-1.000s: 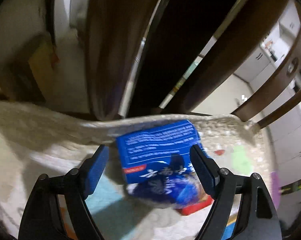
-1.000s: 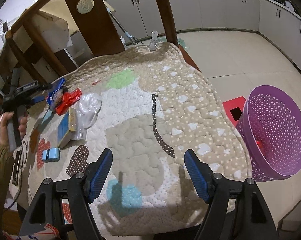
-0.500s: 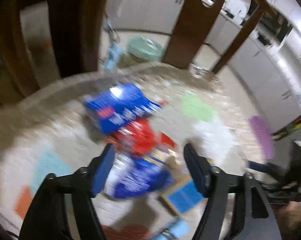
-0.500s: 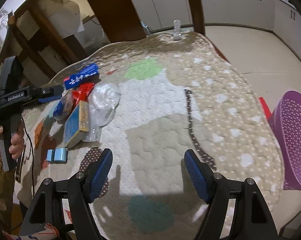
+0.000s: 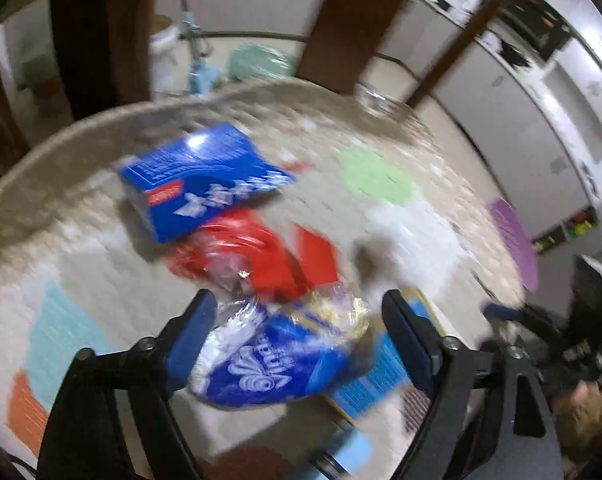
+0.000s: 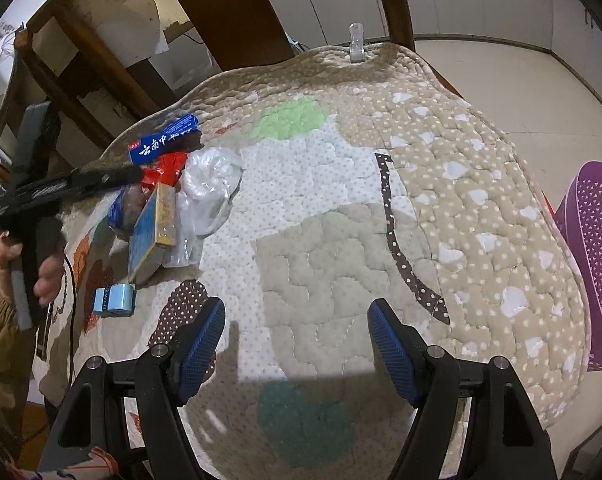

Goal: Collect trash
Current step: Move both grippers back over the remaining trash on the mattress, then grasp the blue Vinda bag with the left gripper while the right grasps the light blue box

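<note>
The left gripper (image 5: 297,336) hangs over the trash pile with its jaws opening, and a crumpled blue and white wrapper (image 5: 277,360) lies between the blue pads (image 5: 189,340) without being pressed. The wrapper carries white lettering, too blurred and upside down to read surely. Just beyond it lies a red wrapper (image 5: 257,256), and past that a blue box (image 5: 197,180) with white Chinese characters and a small red label, unreadable here. In the right wrist view the same blue box (image 6: 165,140) shows its white characters more sharply. Beside the pile sit a clear plastic bag (image 6: 209,184), a flat blue and yellow box (image 6: 153,228) and a small light blue pack (image 6: 115,300).

A second ago the blue box filled the space between the left jaws; now it lies farther off and the blue and white wrapper has taken that place.

The right gripper (image 6: 297,344) stands wide apart, holding nothing, above the quilted cover (image 6: 341,240) on the worktop. A purple mesh basket (image 6: 593,256) stands on the floor off the cover's right edge; its contents cannot be seen.
</note>
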A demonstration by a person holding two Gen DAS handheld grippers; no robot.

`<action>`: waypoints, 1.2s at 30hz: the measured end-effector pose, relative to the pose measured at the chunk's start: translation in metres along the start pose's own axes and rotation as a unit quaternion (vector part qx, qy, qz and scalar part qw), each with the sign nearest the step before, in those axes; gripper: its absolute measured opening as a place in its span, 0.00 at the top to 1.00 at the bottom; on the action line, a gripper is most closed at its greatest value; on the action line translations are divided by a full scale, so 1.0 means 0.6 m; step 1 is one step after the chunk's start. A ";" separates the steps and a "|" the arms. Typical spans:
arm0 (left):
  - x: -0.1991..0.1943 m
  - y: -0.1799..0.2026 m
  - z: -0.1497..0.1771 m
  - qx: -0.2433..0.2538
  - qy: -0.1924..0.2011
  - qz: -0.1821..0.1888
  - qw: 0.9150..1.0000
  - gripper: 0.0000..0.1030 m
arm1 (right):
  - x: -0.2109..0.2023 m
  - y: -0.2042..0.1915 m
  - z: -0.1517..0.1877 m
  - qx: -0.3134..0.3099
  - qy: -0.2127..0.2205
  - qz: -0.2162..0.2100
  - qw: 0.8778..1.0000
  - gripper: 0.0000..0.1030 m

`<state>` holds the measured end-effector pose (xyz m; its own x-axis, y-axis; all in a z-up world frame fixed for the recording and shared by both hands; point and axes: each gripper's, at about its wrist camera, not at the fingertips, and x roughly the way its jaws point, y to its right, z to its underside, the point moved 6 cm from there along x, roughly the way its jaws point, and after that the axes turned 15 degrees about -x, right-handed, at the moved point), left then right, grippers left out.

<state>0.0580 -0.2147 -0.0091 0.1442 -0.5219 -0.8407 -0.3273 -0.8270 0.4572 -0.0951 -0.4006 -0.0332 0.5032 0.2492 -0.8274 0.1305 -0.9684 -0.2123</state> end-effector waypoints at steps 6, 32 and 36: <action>-0.009 0.033 0.074 0.027 -0.017 0.015 0.999 0.22 | -0.003 -0.020 -0.001 -0.004 0.004 -0.013 1.000 0.23; -0.164 -0.053 0.130 -0.072 0.103 -0.083 0.989 0.61 | -0.003 -0.202 -0.010 -0.128 -0.001 -0.107 0.986 0.22; -0.195 -0.086 0.175 -0.095 0.128 -0.128 0.979 0.61 | 0.019 -0.277 -0.037 -0.195 0.008 -0.119 0.973 0.23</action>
<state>-0.0403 -0.0893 0.0350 0.4362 -0.3083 -0.8454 -0.0740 -0.9486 0.3078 -0.0920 -0.2366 0.0042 0.4312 0.4699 -0.7703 0.5585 -0.8095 -0.1812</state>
